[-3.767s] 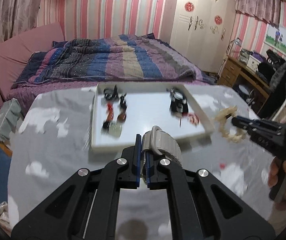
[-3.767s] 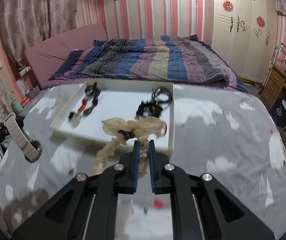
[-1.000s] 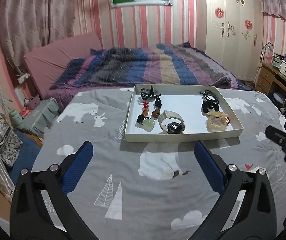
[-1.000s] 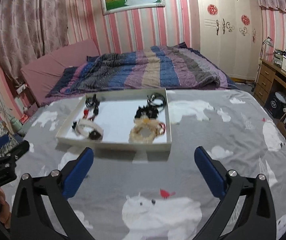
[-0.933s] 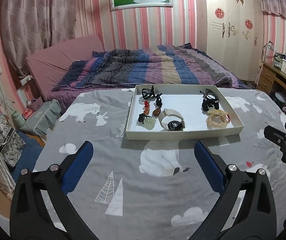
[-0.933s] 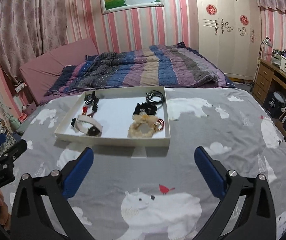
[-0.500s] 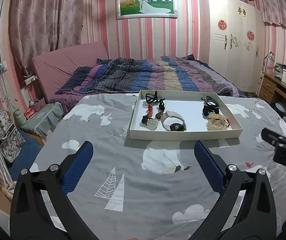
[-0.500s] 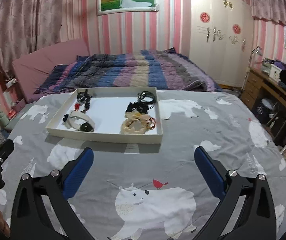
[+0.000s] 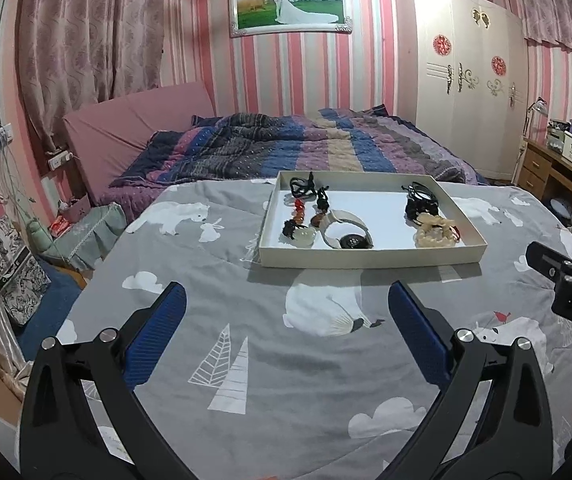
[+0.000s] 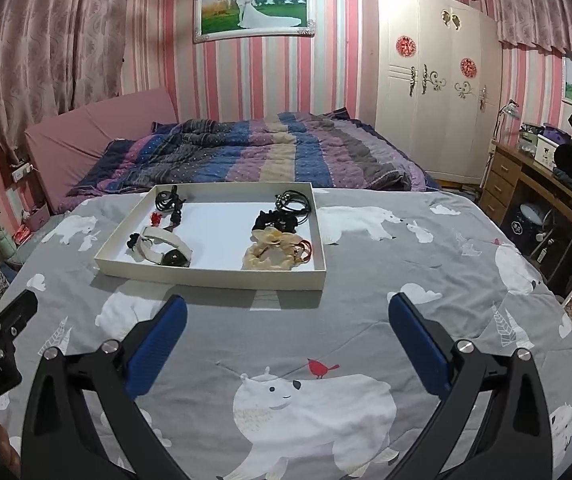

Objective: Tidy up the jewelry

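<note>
I see bare bedspread (image 10: 365, 320) ahead of both tongs | tray (image 10: 222, 276) wall blocks low entry | open from above

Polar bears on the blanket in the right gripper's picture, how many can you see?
3: one big polar bear near the bottom between the jaws, one right of the white tray, one left of it. More may be hidden.

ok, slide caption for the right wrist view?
Open right hand-held gripper above the bear-print cloth, facing the white tray holding the watch and scrunchie.
</note>
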{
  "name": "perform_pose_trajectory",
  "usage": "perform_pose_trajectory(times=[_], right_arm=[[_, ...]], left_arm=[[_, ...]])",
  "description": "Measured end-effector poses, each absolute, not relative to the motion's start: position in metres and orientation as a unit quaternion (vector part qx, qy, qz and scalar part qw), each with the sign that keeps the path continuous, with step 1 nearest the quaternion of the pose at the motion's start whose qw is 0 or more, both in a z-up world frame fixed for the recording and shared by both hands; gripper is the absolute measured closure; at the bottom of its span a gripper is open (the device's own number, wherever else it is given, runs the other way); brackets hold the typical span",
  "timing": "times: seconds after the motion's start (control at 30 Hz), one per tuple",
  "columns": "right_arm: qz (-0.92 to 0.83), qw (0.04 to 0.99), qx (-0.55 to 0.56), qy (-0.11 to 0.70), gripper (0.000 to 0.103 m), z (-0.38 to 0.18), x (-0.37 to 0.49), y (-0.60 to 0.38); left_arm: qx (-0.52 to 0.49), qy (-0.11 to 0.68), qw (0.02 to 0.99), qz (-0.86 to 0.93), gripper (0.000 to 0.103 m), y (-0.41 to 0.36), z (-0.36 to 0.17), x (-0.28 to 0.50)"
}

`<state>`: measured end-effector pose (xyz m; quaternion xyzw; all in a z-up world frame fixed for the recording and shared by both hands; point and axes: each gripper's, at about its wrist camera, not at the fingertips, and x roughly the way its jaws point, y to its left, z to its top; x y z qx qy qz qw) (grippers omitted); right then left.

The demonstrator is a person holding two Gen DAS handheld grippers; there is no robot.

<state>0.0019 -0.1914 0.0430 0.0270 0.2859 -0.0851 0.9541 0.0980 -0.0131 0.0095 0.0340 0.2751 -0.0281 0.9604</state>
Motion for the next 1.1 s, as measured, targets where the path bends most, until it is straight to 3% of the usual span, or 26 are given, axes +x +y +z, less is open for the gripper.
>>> perform_pose_trajectory(times=[1.1], right_arm=[[-0.091, 0.96, 0.016, 0.264, 0.002, 0.0452, -0.0082, -0.1853]], left_arm=[[0.019, 0.281, 0.959, -0.032, 0.003, -0.0095, 0.007, 0.0985]])
